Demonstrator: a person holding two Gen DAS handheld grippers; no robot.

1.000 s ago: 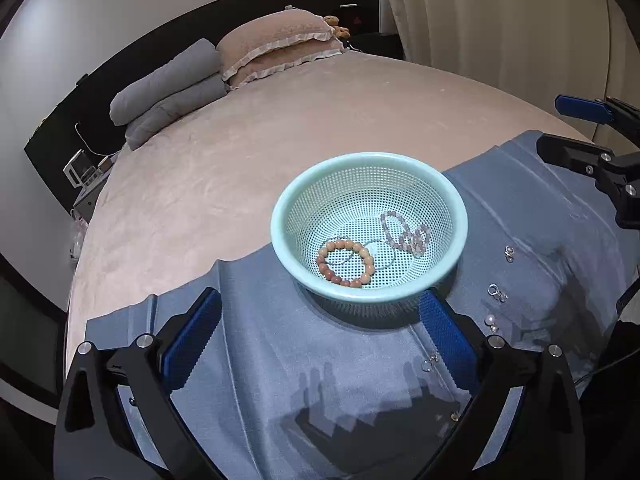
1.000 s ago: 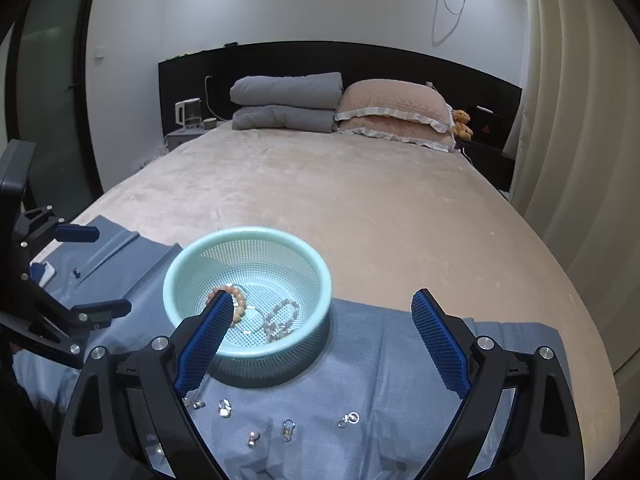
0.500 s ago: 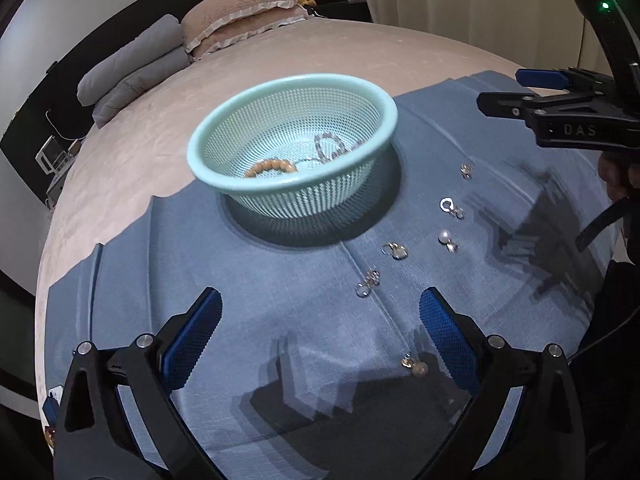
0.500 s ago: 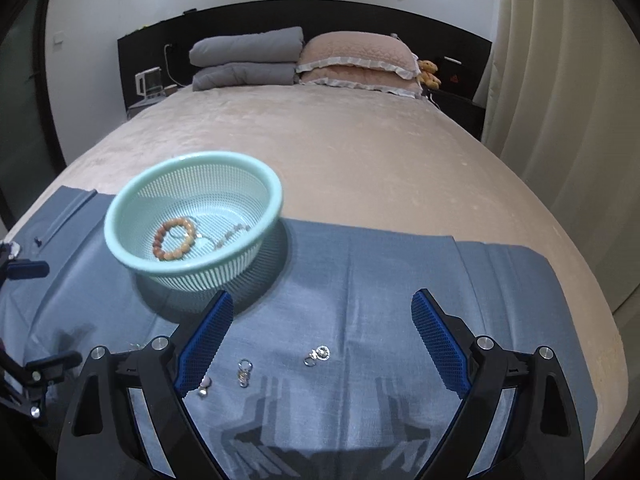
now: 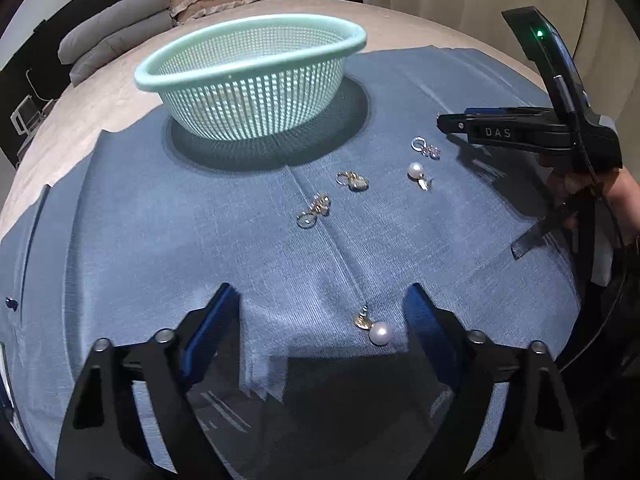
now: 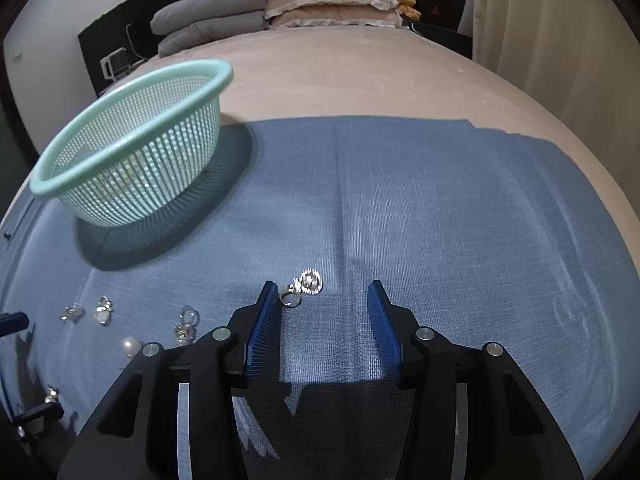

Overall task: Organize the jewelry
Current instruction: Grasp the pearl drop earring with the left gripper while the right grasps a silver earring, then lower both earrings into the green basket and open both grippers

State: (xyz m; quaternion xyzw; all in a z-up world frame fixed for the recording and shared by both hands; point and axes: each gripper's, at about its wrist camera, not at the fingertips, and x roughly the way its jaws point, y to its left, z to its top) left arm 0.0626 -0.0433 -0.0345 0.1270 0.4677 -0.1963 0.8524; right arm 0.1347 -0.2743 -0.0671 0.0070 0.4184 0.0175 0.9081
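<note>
A wide bed (image 6: pixel 360 76) fills the room, covered in a soft beige-pink spread with a blue cloth (image 6: pixel 440 208) laid flat over the near end. Up at the head — two grey pillows (image 6: pixel 212 24) stacked on the left, two pinkish frilled pillows (image 6: pixel 332 0) stacked beside them, and a small brown plush toy (image 6: pixel 407 3) just to their right. Behind runs a black headboard (image 6: pixel 108 28) against a pale wall (image 6: pixel 52 4). A nightstand (image 6: pixel 116 65) with small items sits at the left — cream curtains (image 6: pixel 552 40) hang along the right side.
</note>
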